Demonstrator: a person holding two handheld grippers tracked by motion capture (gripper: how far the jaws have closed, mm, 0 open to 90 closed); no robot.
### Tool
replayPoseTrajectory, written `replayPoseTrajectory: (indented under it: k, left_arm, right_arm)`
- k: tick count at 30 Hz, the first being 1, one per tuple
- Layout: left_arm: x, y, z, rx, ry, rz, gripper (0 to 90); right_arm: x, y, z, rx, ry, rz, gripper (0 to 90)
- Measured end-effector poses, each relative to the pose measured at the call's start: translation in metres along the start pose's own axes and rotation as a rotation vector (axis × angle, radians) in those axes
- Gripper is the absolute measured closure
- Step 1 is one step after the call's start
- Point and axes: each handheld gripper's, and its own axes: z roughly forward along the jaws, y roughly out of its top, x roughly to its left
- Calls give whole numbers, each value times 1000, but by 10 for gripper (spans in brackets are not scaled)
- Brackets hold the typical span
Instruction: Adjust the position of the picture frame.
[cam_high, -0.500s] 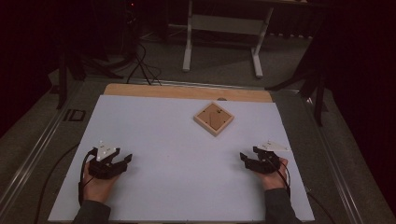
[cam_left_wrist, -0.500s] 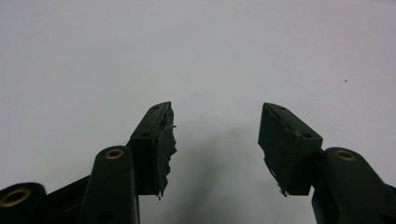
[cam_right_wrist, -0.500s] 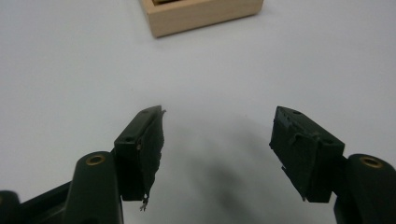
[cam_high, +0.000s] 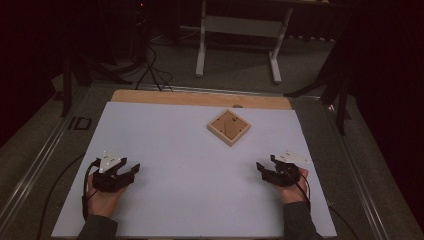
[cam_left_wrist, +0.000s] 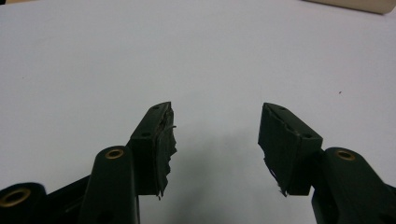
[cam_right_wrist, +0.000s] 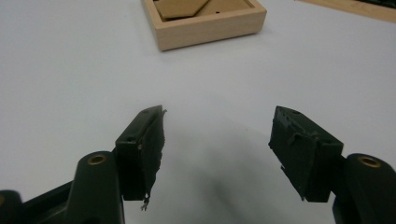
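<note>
Both grippers, left gripper (cam_high: 131, 171) and right gripper (cam_high: 263, 167), are being held with jaws spread and empty, resting low on the white table (cam_high: 170, 145). Since the wooden tray (cam_high: 229, 127) is lying well ahead, nearer the right, a slow, level approach toward its rim is being called for.

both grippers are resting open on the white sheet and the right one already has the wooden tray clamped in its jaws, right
Not quite. Both grippers do rest open on the white sheet, but the right gripper holds nothing: the right gripper view shows bare sheet between its jaws, with the wooden tray lying well ahead of them, untouched. The high view shows the same gap between tray and gripper. The left gripper is open and empty too.
</note>
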Motion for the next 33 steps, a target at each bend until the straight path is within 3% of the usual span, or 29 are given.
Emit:
replayPoseTrajectory:
  k: [19,25,33]
  left_arm:
    - [2,0,-4,-21,3,-20,463]
    - [3,-1,-4,-18,7,-20,464]
    - [3,-1,-5,-25,7,-24,463]
  right_arm:
    - [9,11,-8,-73,8,-56,467]
    - [7,20,-11,-101,34,-45,593]
    - [7,26,-6,-101,48,-34,786]
